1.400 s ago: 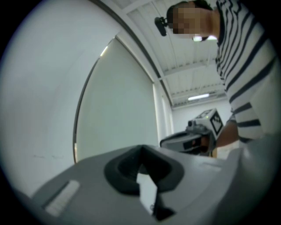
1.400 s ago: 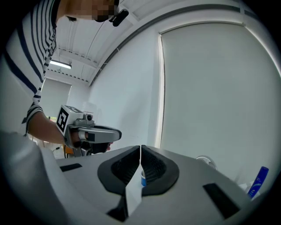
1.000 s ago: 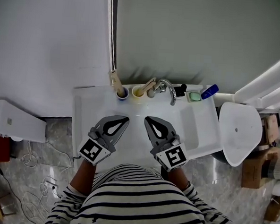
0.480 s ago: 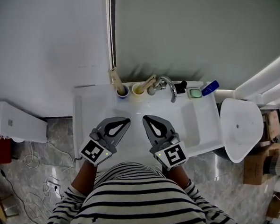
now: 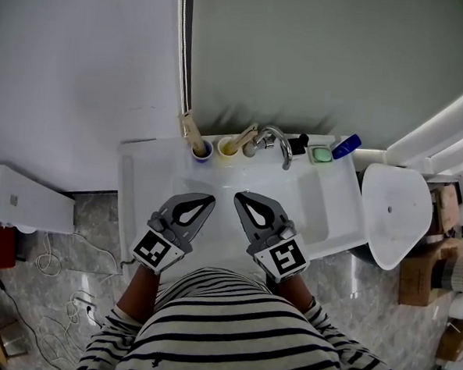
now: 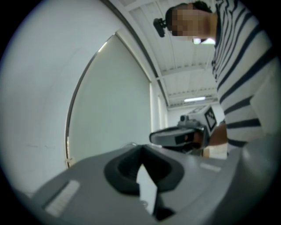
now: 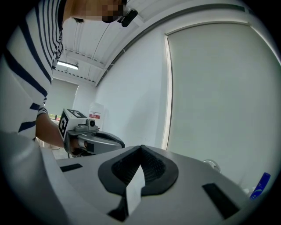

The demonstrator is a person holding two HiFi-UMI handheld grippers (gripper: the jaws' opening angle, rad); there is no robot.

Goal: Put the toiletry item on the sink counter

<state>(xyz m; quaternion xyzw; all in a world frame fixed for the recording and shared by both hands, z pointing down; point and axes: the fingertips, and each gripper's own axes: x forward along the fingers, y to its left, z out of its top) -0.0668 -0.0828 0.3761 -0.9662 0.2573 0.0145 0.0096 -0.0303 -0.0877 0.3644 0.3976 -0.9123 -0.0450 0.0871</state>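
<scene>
As both hang over sink (image 5: 140,184) | left tongs (image 5: 206,197) closed | right tongs (image 5: 239,196) closed

White surface (image 5: 140,189) carries along its far edge, left to right, a blue cup (image 5: 202,152), yellow cup (image 5: 228,150), faucet (image 5: 278,143), green soap dish (image 5: 322,155), and a blue bottle (image 5: 346,147) at the far right corner

A bathroom is shown: a white sink (image 5: 138,184) is spread beneath the jaws, and beyond their tips a chrome faucet (image 5: 279,144), two cups (image 5: 203,152) with wooden-handled brushes and a green soap dish (image 5: 322,155) are lined up along the wall. Farther ahead, a metal shower hose (image 5: 183,44) is hung down the wall.
</scene>
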